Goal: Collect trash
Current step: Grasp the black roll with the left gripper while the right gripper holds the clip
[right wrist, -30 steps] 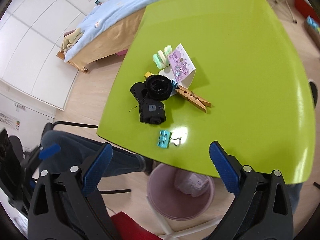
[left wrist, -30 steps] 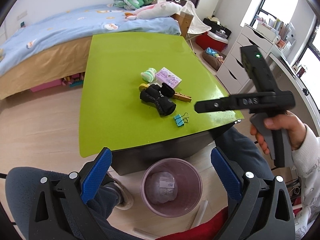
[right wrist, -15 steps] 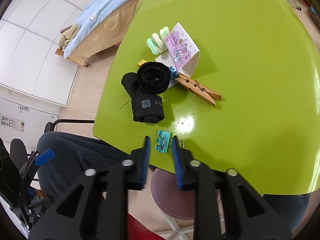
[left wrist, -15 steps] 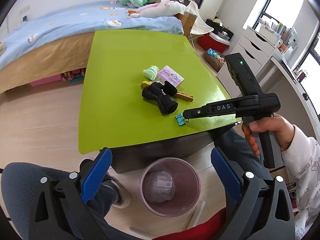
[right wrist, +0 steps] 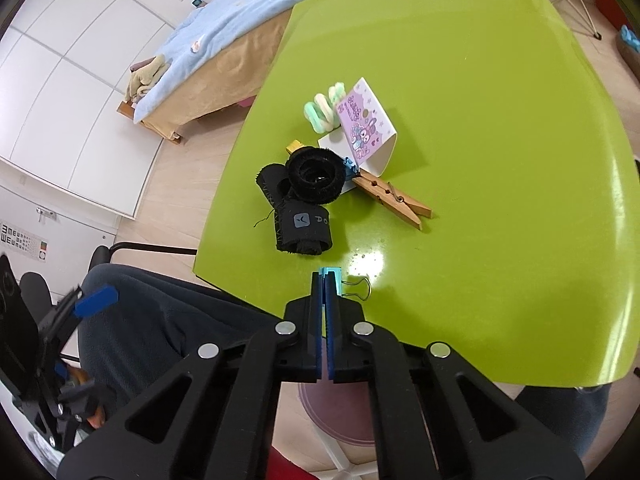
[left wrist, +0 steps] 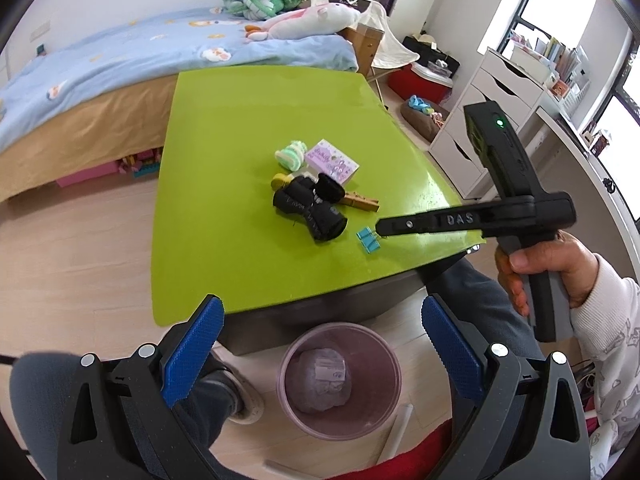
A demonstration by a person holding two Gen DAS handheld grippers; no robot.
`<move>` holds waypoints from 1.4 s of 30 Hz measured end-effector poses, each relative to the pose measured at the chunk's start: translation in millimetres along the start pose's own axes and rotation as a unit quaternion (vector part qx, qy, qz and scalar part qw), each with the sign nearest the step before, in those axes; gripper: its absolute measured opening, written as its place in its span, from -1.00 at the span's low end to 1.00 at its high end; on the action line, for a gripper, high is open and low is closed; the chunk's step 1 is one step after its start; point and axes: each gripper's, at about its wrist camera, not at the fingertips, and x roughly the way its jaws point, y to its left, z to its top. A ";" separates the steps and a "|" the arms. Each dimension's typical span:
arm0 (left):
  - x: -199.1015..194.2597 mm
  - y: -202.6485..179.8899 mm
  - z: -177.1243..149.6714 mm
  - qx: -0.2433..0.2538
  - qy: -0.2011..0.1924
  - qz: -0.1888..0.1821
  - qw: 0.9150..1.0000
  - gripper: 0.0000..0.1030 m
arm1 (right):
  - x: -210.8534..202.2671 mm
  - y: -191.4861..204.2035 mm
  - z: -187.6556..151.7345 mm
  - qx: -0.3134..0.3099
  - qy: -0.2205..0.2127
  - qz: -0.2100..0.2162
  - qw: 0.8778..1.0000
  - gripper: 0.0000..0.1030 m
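Trash sits mostly uncollected: the bin (left wrist: 340,376) below the tabletop (right wrist: 500,160) holds one wad. The right tongs (right wrist: 325,284) are pinched on the clip (right wrist: 334,280) at the near edge; the left tongs (left wrist: 320,340) gape empty over the bin. Clothespin (right wrist: 394,198), card (right wrist: 366,128) and black bands (right wrist: 304,204) remain.

The table (right wrist: 500,160) is bright lime green, with a dark underside. On it, the binder clip (left wrist: 368,240) is turquoise, the clothespin (right wrist: 396,198) is light brown wood, and the rolled strap (right wrist: 302,230) is black with a small grey logo. The fluffy ring (right wrist: 316,176) is black too. The card (right wrist: 366,126) is lilac with cartoon rabbits and stars, white inside. The soft bundle (right wrist: 322,114) is mint green and cream — in stripes. The bin (left wrist: 340,380) is translucent mauve. The right gripper (right wrist: 324,280) is black with blue pads, as is the left gripper (left wrist: 320,344). The bed cover (left wrist: 160,52) is pale blue with small orange-and-white figures.
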 end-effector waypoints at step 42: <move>150.3 -31.4 97.4 0.168 0.105 0.034 0.980 -0.19 | -34.2 -28.2 -13.6 0.008 -0.012 -0.036 0.999 -0.98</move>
